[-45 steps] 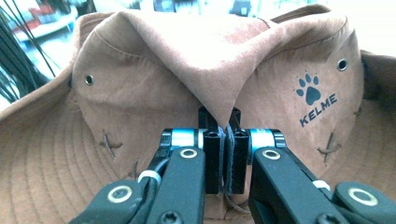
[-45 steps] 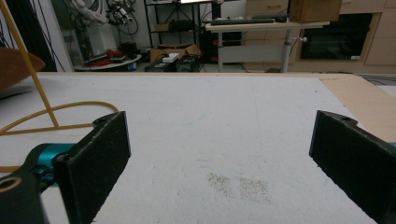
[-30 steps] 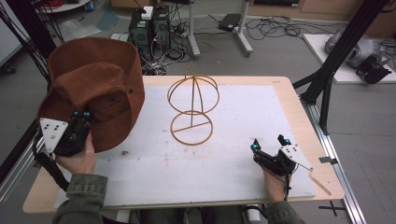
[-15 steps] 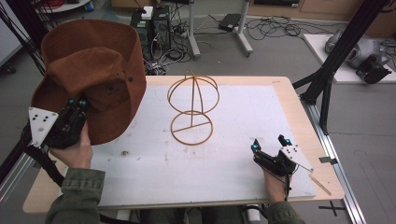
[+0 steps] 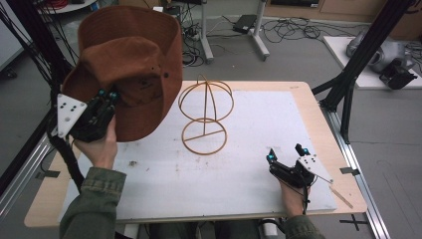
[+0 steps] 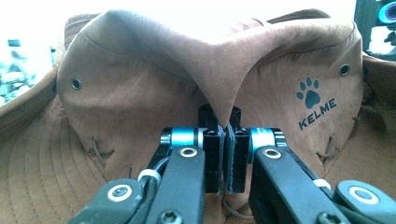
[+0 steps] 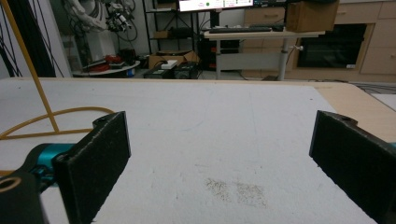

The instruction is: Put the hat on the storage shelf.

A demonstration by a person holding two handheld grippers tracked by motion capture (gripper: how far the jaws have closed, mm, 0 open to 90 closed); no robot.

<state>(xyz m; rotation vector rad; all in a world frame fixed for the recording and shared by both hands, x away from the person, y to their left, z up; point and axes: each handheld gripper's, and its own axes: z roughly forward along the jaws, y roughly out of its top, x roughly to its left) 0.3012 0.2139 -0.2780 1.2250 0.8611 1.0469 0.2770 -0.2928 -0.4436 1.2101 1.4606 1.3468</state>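
Observation:
A brown suede hat (image 5: 130, 64) with a wide brim hangs in the air above the table's left side, tilted with its crown toward me. My left gripper (image 5: 108, 95) is shut on a pinched fold of the crown. In the left gripper view the hat (image 6: 140, 93) shows a paw print and KELME lettering, and the gripper (image 6: 226, 140) clamps the fold. A yellow wire hat stand (image 5: 205, 114) is upright at the table's middle, just right of the hat. My right gripper (image 5: 286, 153) rests open near the front right, nothing between its pads (image 7: 98, 154).
The white mat (image 5: 259, 129) covers most of the wooden table (image 5: 323, 124). The stand's wire base (image 7: 42, 123) lies left of the right gripper. Black frame posts (image 5: 358, 59) rise at the right edge; cables and equipment lie on the floor beyond.
My left gripper has lifted the hat higher and slightly rightward, toward the wire stand. The right gripper has not moved.

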